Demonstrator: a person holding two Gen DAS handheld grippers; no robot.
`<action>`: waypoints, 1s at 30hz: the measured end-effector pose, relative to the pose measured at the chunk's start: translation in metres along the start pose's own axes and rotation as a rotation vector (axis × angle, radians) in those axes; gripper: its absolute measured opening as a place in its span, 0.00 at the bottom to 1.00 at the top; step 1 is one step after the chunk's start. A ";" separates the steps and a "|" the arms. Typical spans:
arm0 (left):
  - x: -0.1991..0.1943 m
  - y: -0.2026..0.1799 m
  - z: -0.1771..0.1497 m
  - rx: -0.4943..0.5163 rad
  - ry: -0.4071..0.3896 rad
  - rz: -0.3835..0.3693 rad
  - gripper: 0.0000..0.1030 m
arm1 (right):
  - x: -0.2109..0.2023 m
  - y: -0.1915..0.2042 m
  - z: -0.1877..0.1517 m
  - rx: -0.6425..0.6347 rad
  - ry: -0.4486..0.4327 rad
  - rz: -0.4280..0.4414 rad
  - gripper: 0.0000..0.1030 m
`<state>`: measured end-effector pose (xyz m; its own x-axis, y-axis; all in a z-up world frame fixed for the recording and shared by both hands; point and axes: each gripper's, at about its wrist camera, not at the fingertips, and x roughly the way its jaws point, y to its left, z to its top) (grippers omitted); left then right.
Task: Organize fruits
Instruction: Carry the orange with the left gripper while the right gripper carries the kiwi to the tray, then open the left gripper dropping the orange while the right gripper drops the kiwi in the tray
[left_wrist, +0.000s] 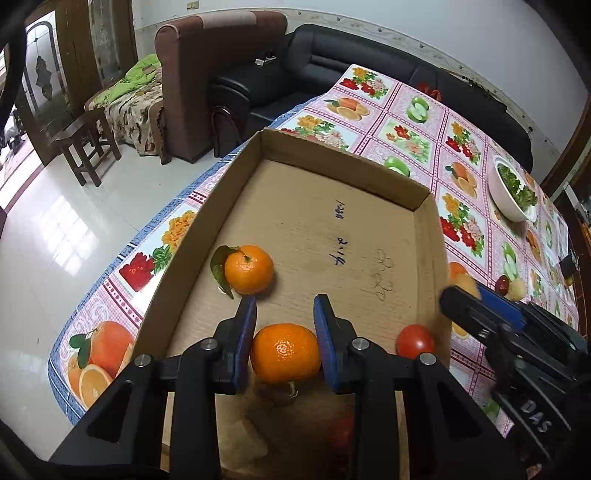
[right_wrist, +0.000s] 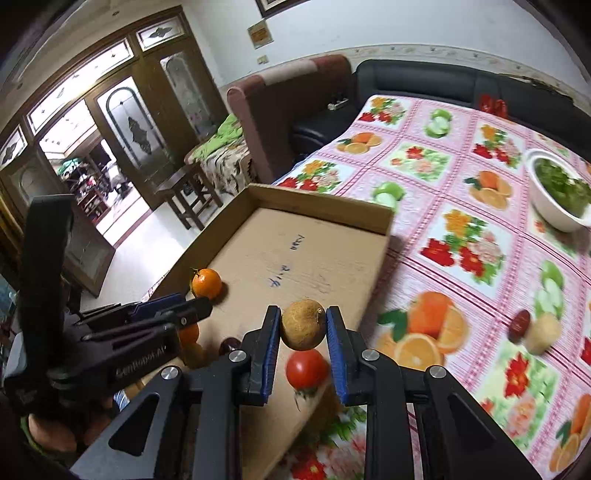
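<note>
My left gripper (left_wrist: 285, 314) is shut on an orange mandarin (left_wrist: 284, 352), held low over the near end of a shallow cardboard box (left_wrist: 343, 155). Inside the box lie a leafy mandarin (left_wrist: 249, 269) and a red tomato (left_wrist: 414, 340). In the right wrist view my right gripper (right_wrist: 303, 312) is shut on a round brown fruit (right_wrist: 303, 324), above the tomato (right_wrist: 306, 368) and the box's near right side (right_wrist: 321, 201). The left gripper (right_wrist: 192, 312) shows at the left there, and the right gripper (left_wrist: 480, 306) at the right edge of the left view.
The box lies on a table with a fruit-print cloth (right_wrist: 461, 258). A white bowl of greens (right_wrist: 557, 192) stands far right. A red jujube (right_wrist: 519, 325) and a pale fruit (right_wrist: 543, 332) lie on the cloth. Sofas and a stool stand beyond the table's far edge.
</note>
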<state>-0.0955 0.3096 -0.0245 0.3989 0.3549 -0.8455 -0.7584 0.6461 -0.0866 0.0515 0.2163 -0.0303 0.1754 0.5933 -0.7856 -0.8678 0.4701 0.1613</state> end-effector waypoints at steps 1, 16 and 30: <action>0.002 0.001 0.001 0.000 0.005 0.002 0.29 | 0.007 0.003 0.002 -0.007 0.010 0.001 0.24; 0.023 -0.004 0.004 0.041 0.033 0.058 0.29 | 0.080 0.005 0.016 -0.050 0.129 -0.004 0.24; 0.025 -0.007 0.002 0.048 0.029 0.080 0.34 | 0.086 0.006 0.014 -0.073 0.140 -0.017 0.28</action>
<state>-0.0792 0.3151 -0.0436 0.3221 0.3875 -0.8638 -0.7612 0.6485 0.0071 0.0676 0.2795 -0.0889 0.1277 0.4865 -0.8643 -0.8976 0.4273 0.1079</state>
